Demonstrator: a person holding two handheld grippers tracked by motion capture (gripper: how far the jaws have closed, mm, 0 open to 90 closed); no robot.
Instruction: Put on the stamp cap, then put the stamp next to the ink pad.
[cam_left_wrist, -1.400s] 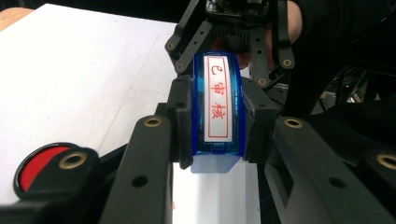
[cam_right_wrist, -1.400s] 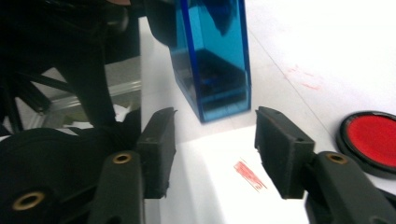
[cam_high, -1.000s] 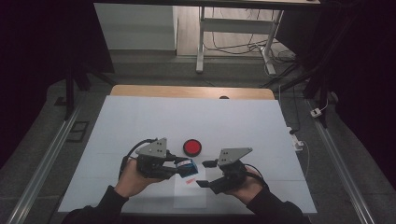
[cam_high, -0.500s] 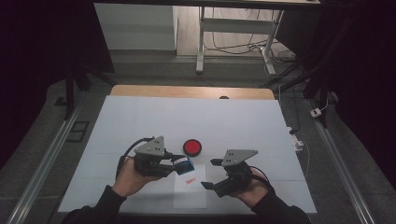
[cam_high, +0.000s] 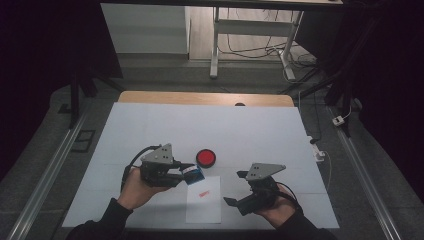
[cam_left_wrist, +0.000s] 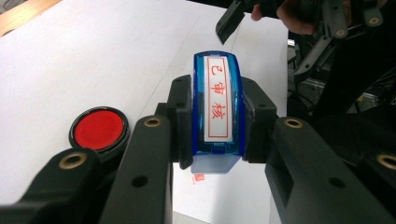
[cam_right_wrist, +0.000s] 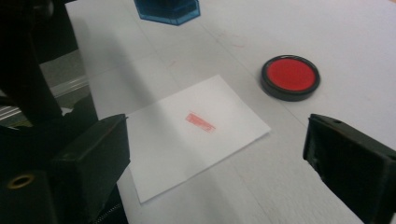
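A blue stamp (cam_left_wrist: 217, 98) with red characters on its white label sits between the jaws of my left gripper (cam_high: 189, 172), which is shut on it. The stamp hangs just above the top edge of a white paper sheet (cam_high: 204, 205). A red printed mark (cam_right_wrist: 200, 122) shows on that sheet. A round red ink pad (cam_high: 205, 157) lies just beyond the stamp. My right gripper (cam_high: 237, 188) stands to the right of the sheet. Its jaws have just been opening and are wide apart, with nothing between them.
The white table cover (cam_high: 260, 130) ends at a wooden strip (cam_high: 205, 98) on the far side. A cable and a white plug (cam_high: 320, 152) lie at the right edge. Metal rails (cam_high: 45, 180) run along both sides of the table.
The right gripper has drawn away from the sheet toward the right, and its jaws have spread wider. The left gripper has kept the stamp in nearly the same place.
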